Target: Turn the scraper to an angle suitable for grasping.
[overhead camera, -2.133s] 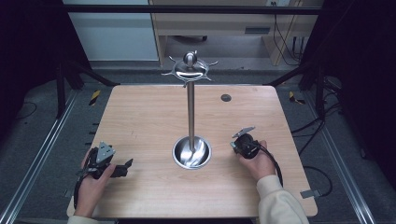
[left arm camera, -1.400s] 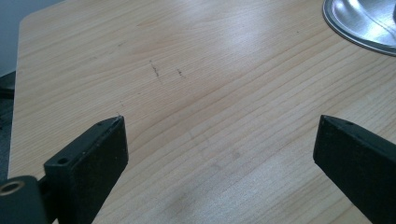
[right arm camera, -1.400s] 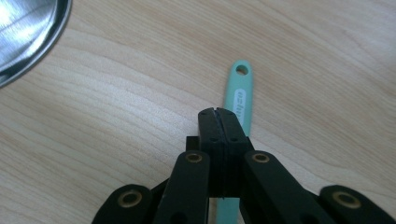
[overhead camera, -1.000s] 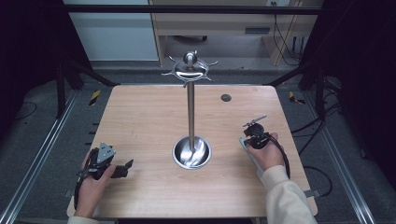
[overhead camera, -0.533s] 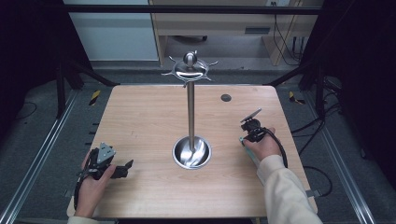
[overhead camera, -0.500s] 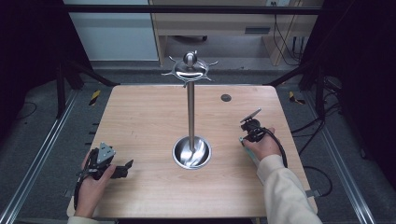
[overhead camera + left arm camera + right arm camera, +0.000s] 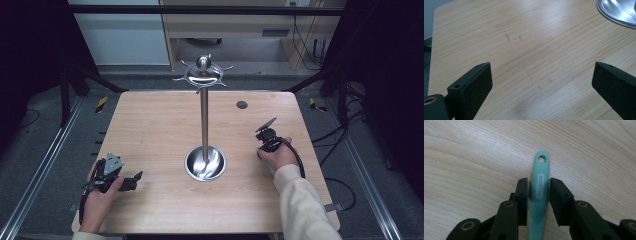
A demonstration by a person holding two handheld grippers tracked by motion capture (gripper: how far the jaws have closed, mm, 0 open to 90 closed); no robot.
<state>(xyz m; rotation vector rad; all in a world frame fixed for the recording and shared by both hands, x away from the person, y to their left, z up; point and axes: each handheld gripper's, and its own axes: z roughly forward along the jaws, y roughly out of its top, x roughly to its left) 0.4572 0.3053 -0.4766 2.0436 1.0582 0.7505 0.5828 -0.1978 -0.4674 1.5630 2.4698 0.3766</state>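
Note:
A mint-green utensil handle (image 7: pixel 539 195) with a hole at its end lies flat on the wooden table (image 7: pixel 150 125). My right gripper (image 7: pixel 538 195) points down over it, one jaw on each side of the handle. Its jaws have just been opening, and the pads stand close beside the handle without clearly pressing on it. In the high view the right gripper (image 7: pixel 264 141) is to the right of the metal stand (image 7: pixel 204 115). My left gripper (image 7: pixel 136 177) rests at the front left, open, with bare wood between its jaws (image 7: pixel 541 82).
The stand has a shiny dish base (image 7: pixel 205 162) and a hooked crown (image 7: pixel 202 75) on a tall pole at the table's middle. The base rim (image 7: pixel 616 12) shows in the left gripper view. A small dark round spot (image 7: pixel 242 104) lies at the far right.
The right hand has moved away from the person and tipped its gripper down toward the table. The left hand has stayed where it was.

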